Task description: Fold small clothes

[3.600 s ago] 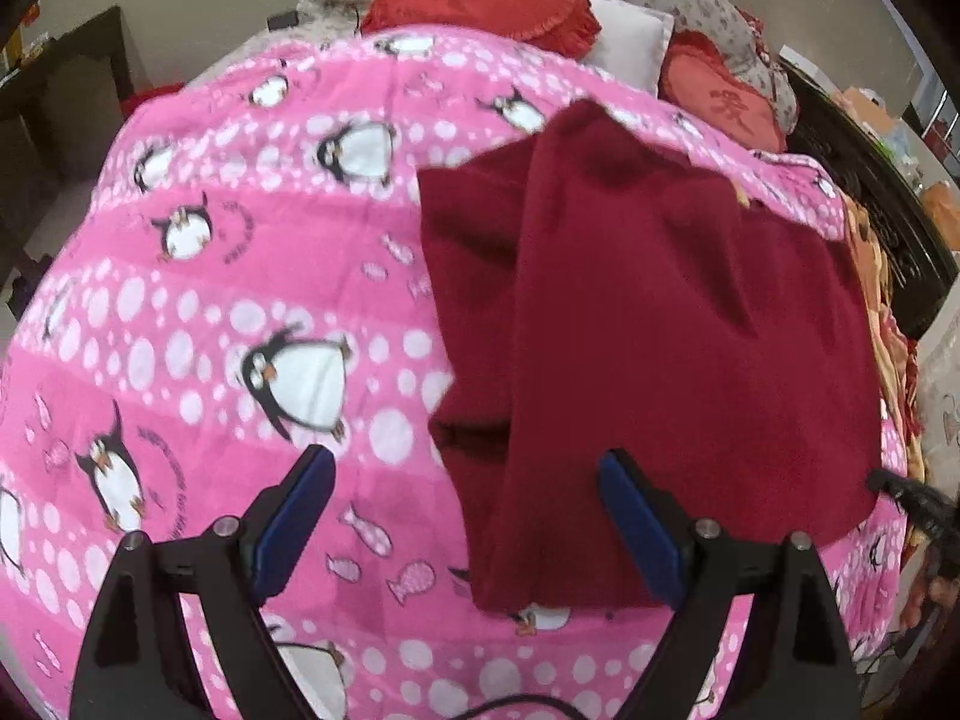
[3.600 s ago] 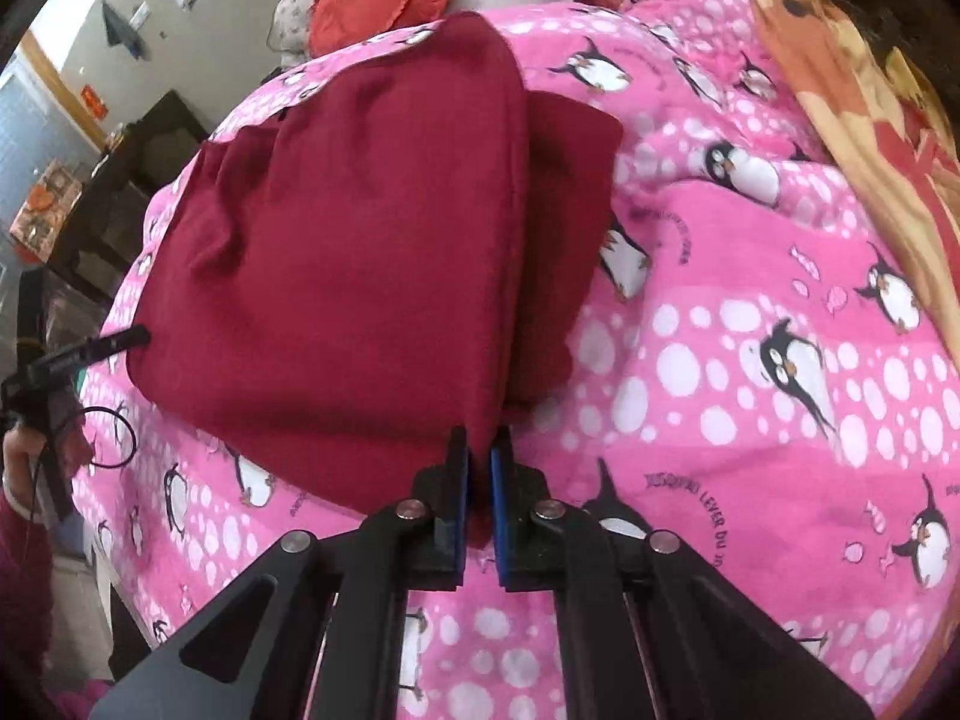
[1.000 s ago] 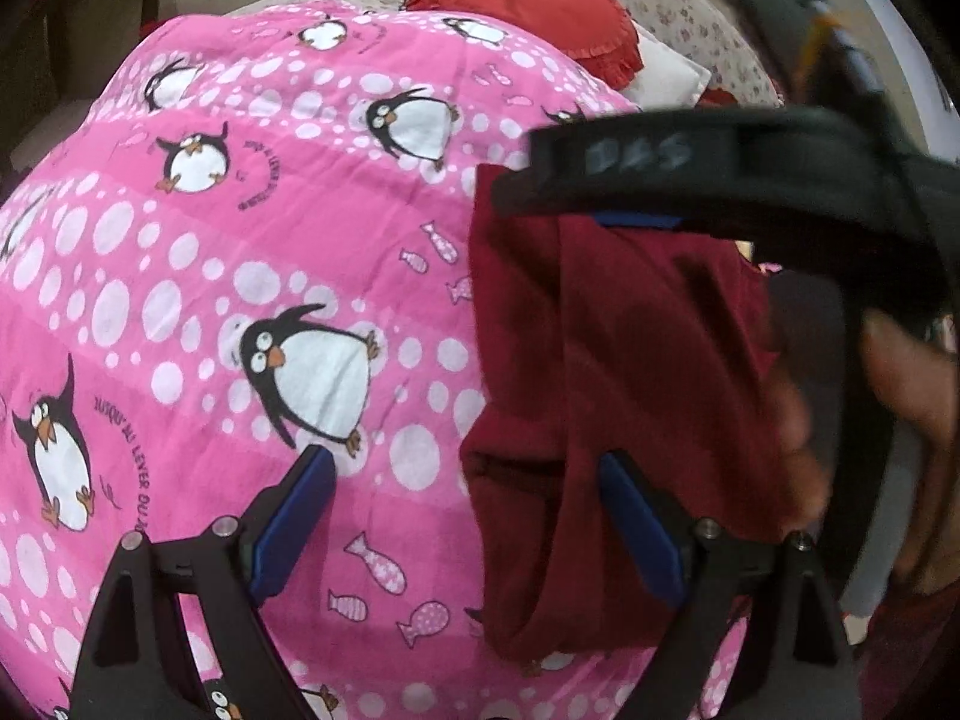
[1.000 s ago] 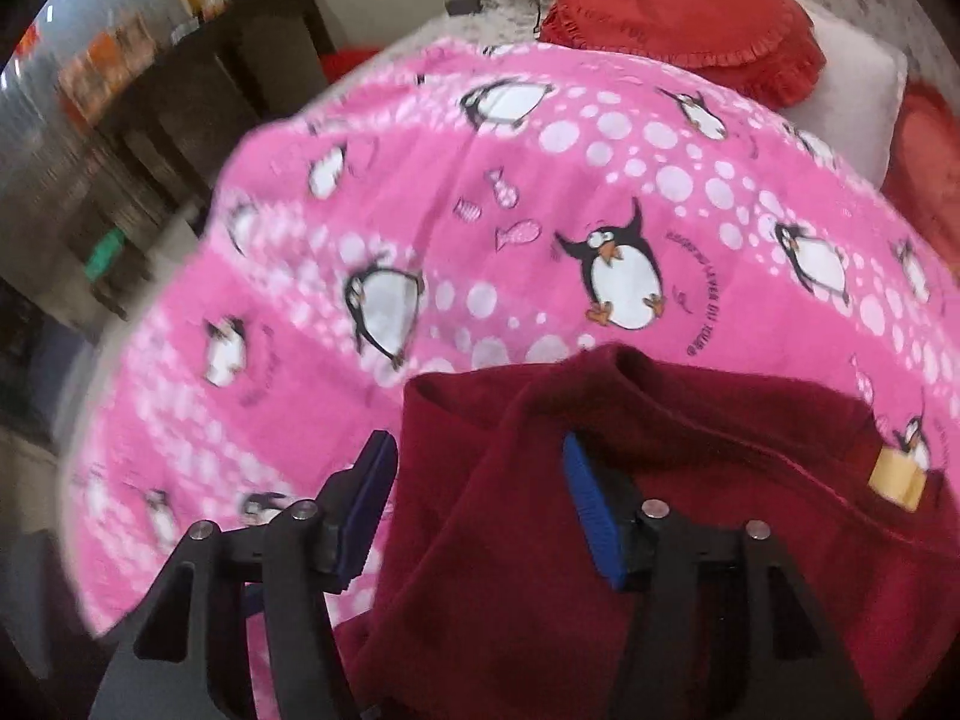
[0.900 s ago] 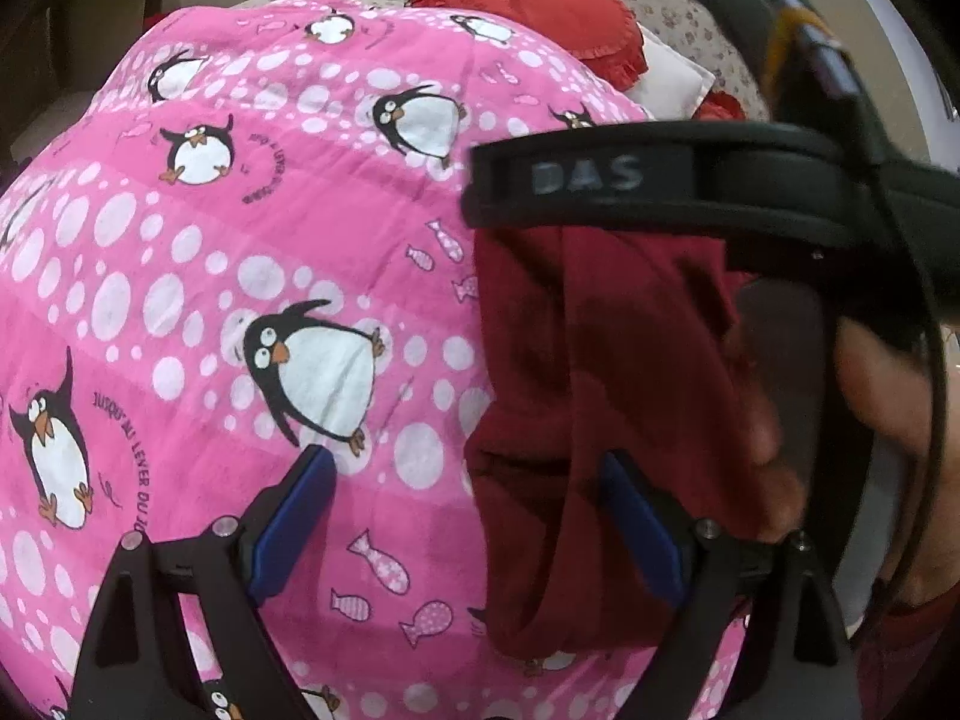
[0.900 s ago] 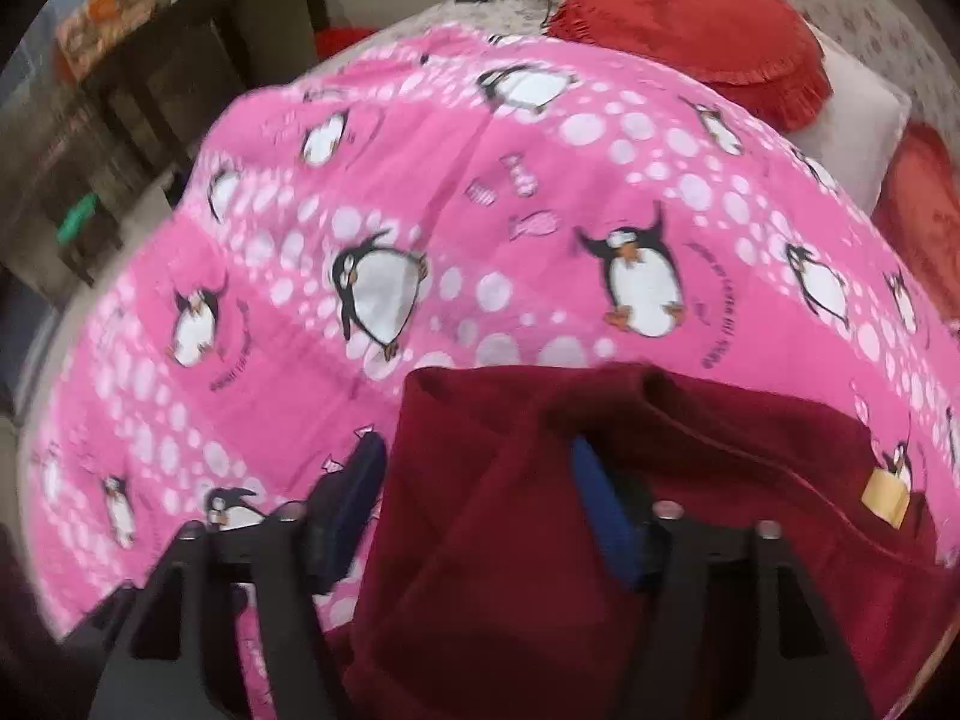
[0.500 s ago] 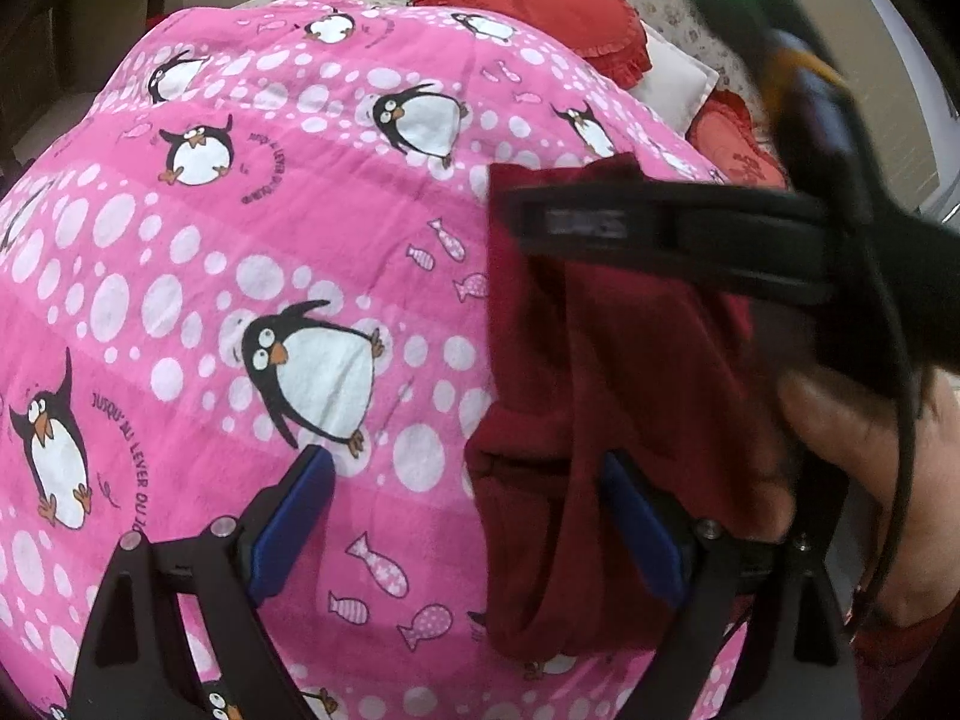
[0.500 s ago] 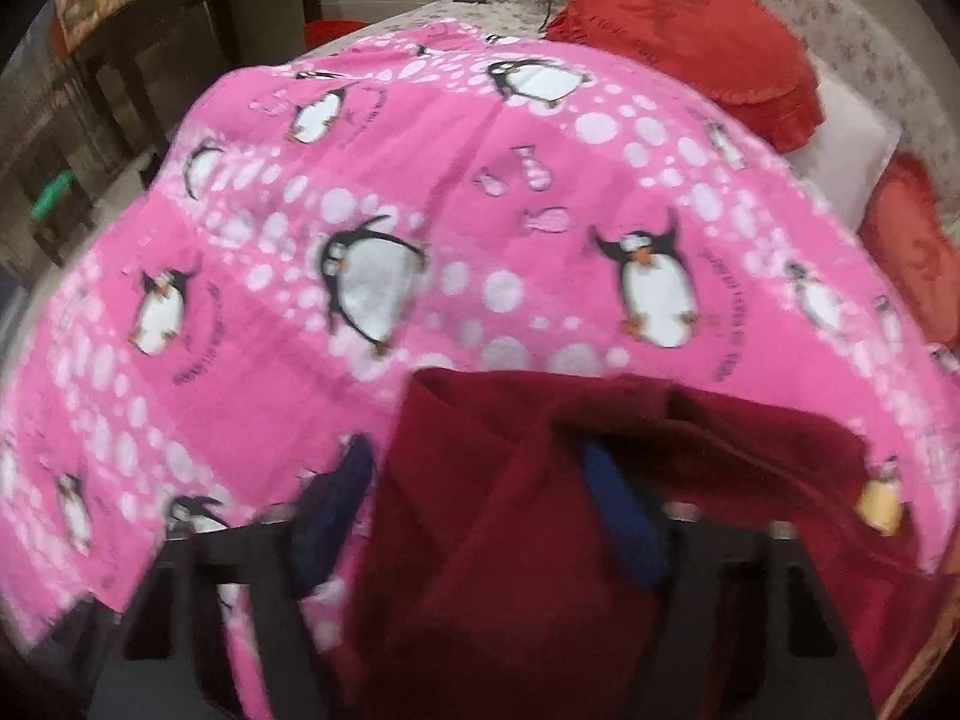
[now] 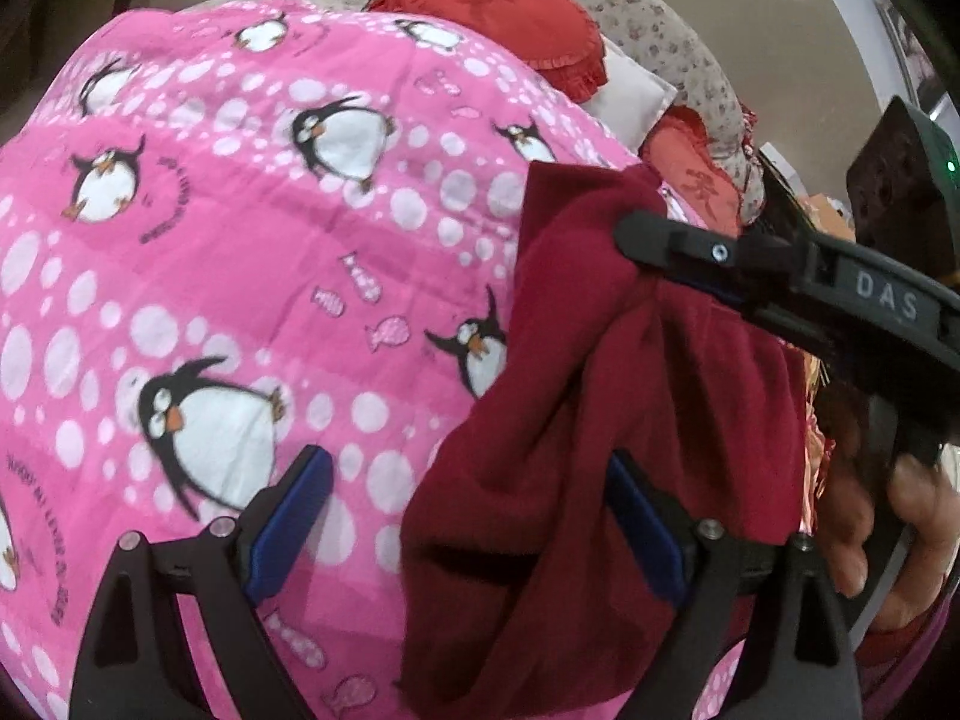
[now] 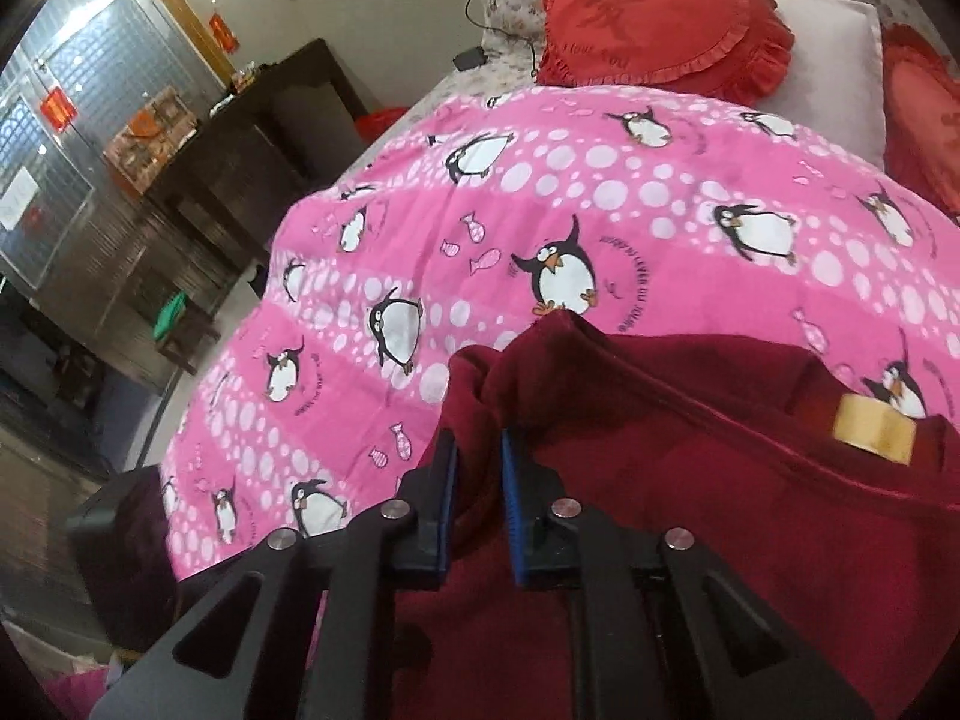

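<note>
**A:** Two grippers were in play. Where did the dark red garment (image 9: 600, 420) lie?

**B:** On the pink penguin-print blanket (image 9: 240, 276), toward its right side in the left wrist view, bunched and partly lifted. A tan label (image 10: 873, 427) showed at its collar in the right wrist view.

**A:** And the right gripper (image 10: 477, 501)?

**B:** Its blue-padded fingers (image 10: 515, 510) stood nearly together, pinching a raised fold of the garment's edge. In the left wrist view the same gripper (image 9: 648, 243) reached in from the right, the cloth hanging from its tip.

**A:** The left gripper (image 9: 468, 534)?

**B:** Its fingers (image 9: 288, 528) stood wide apart. One pad hung over the blanket, the other over the garment; neither gripped anything.

**A:** Background?

**B:** A red heart-shaped cushion (image 10: 654, 18) and a white pillow (image 10: 828, 48) at the bed's head; a dark wooden cabinet (image 10: 240, 144) beside the bed.
</note>
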Demonstrator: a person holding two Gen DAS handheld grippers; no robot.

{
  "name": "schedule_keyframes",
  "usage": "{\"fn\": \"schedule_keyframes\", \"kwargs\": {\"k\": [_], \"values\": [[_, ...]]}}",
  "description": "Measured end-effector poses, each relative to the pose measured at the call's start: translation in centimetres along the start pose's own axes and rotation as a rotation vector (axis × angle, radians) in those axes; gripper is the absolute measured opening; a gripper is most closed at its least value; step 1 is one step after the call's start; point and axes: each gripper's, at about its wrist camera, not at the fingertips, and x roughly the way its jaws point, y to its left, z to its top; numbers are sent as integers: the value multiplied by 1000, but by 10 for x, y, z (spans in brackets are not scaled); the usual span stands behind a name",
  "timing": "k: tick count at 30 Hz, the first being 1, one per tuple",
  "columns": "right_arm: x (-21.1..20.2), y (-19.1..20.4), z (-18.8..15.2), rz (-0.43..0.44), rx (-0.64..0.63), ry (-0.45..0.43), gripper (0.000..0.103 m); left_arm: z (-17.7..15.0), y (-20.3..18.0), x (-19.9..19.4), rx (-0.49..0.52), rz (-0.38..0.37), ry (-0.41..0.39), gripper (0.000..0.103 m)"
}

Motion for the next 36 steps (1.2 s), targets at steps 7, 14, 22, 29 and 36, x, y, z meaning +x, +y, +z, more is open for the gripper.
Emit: {"fn": "schedule_keyframes", "kwargs": {"k": [7,14,22,29,36], "values": [[-16,-5,-2,22,10,-28,0,8,-2,1,25,-21,-8,93],[-16,-12,-2,26,34,-25,0,1,-8,5,78,-30,30,70],[-3,-7,-7,12,41,15,0,-9,-20,2,76,-44,29,35],[-8,0,-2,28,98,7,19,-13,-29,-2,108,-25,6,32],[-4,1,5,-10,149,2,47,-17,-32,-7,116,-19,-12,32]]}}
